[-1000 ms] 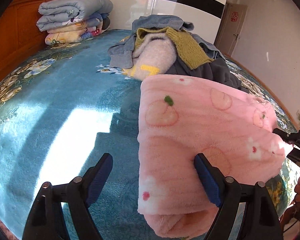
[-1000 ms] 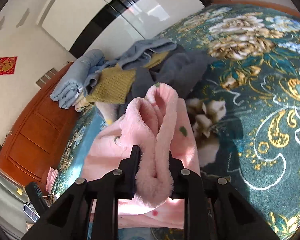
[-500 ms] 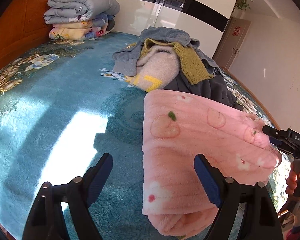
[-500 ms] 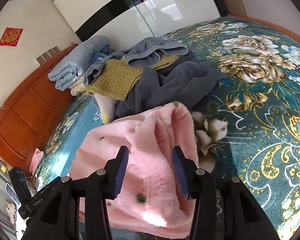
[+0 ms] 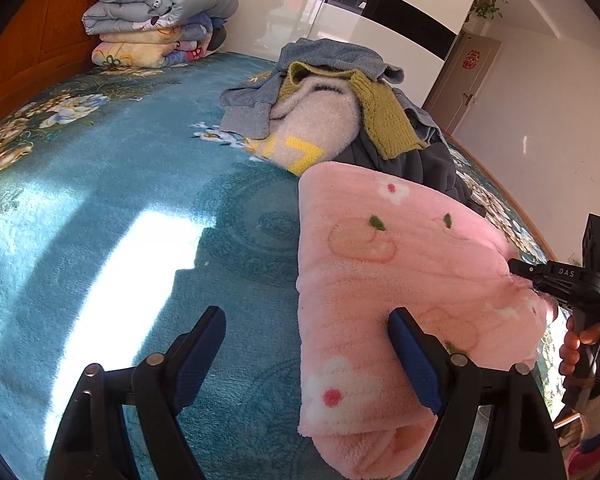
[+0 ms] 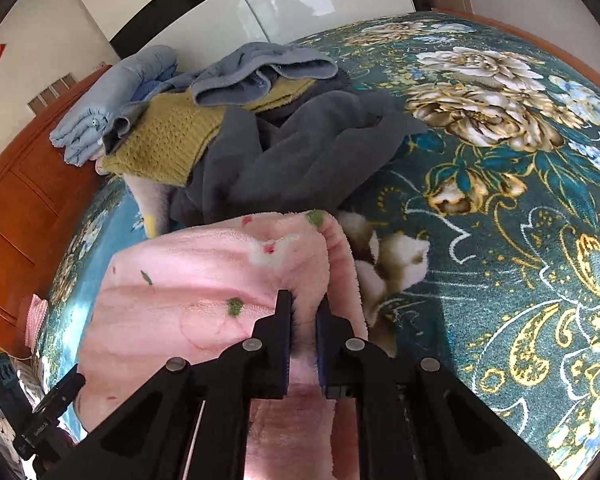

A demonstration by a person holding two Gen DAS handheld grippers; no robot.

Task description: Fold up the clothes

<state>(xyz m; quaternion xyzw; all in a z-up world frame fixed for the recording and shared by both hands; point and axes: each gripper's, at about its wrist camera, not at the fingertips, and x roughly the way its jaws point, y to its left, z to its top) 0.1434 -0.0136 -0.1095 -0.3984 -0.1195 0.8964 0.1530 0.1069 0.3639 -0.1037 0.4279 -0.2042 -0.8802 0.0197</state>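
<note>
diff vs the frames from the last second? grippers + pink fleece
The right gripper let go of the thick fold of the pink fleece garment, shifted to its edge, and its jaws are closing on a thinner pinch there. The left gripper stayed wide open; the unfolded clothes pile is untouched.

Pink garment [image 5: 400, 280] ran off bottom edge in both views; its near end lay hidden behind right gripper [image 6: 304, 312] body; hand [image 5: 576, 344] cut by right edge, only fingers seen; grey garment [image 6: 300, 152] lay partly buried under pile [image 5: 332, 112]; quilts [image 5: 156, 20] were half hidden behind pile in right view.
</note>
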